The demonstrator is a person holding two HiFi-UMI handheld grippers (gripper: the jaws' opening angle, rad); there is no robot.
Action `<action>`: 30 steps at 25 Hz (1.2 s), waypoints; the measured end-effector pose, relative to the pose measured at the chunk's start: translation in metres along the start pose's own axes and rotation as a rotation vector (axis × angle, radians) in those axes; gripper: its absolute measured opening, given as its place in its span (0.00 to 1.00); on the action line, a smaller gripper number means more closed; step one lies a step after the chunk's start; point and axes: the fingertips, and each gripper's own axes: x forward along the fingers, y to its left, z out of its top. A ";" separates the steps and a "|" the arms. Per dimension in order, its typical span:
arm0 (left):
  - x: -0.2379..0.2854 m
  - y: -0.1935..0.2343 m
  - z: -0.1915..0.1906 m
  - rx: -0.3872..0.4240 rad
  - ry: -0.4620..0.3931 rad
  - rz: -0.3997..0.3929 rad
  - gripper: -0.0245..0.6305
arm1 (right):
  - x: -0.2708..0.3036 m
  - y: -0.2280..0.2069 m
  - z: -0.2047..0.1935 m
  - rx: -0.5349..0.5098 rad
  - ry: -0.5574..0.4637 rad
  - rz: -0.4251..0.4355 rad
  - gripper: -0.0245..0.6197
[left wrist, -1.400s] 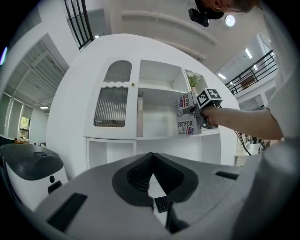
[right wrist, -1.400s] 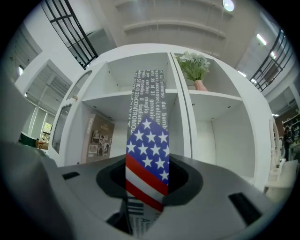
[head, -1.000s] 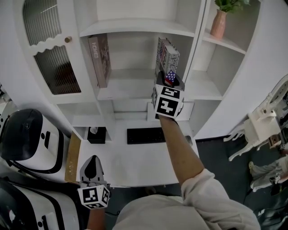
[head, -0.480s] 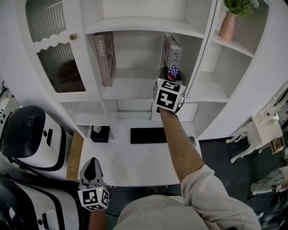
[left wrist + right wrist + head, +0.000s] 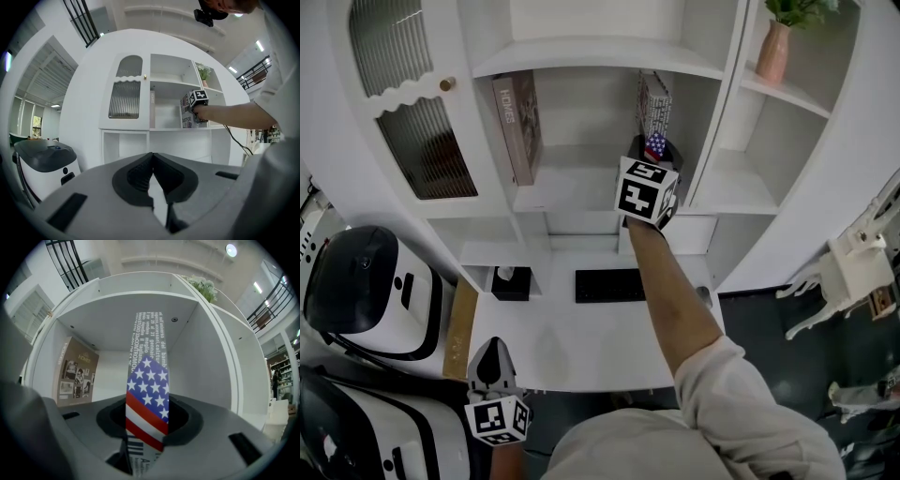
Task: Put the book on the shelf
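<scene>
White shelving ahead, and the placing step is well under way. Between the jaws of the right gripper (image 5: 147,425) stands the book (image 5: 146,380), its stars-and-stripes spine upright, pinched by the two dark pads on either flank. Beyond the jaws is the open middle compartment. Its side wall (image 5: 206,366) is just to the right of them, and a HOMES book (image 5: 77,371) stands well off to their left at the compartment's far end.

The book looks to be inside the compartment, so I'd say what's left is the release. Settle its foot on the shelf board (image 5: 553,187), ease the pads apart, and draw straight back. Nothing stands beside the book to prop it, so it wants to be square, or leaning toward that near wall, before the pads let go.

The left gripper (image 5: 152,157) is idle, jaws pressed together on nothing and held low, well away from the shelves.

The right gripper view gives the grip and the spine's print, but hides the book's bottom edge. The left gripper view sees it side-on from afar, and the book's foot looks level with the board, though contact is too small to call. Only the head view takes in what lies below the jaws — a black keyboard (image 5: 609,284) on the white desk (image 5: 581,347) — and a pink vase (image 5: 772,52) up to their right.
</scene>
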 end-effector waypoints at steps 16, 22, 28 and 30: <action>-0.006 -0.001 -0.006 -0.004 0.013 0.027 0.04 | 0.013 -0.001 -0.002 0.001 -0.001 0.005 0.29; -0.006 -0.004 -0.005 -0.006 0.014 0.022 0.04 | 0.011 0.004 -0.006 -0.022 0.020 0.039 0.38; -0.007 -0.009 -0.005 -0.005 0.013 0.014 0.04 | 0.005 0.002 -0.001 -0.040 0.005 0.050 0.40; -0.007 -0.011 -0.006 -0.004 0.013 0.010 0.04 | 0.002 0.002 0.000 -0.042 0.005 0.056 0.40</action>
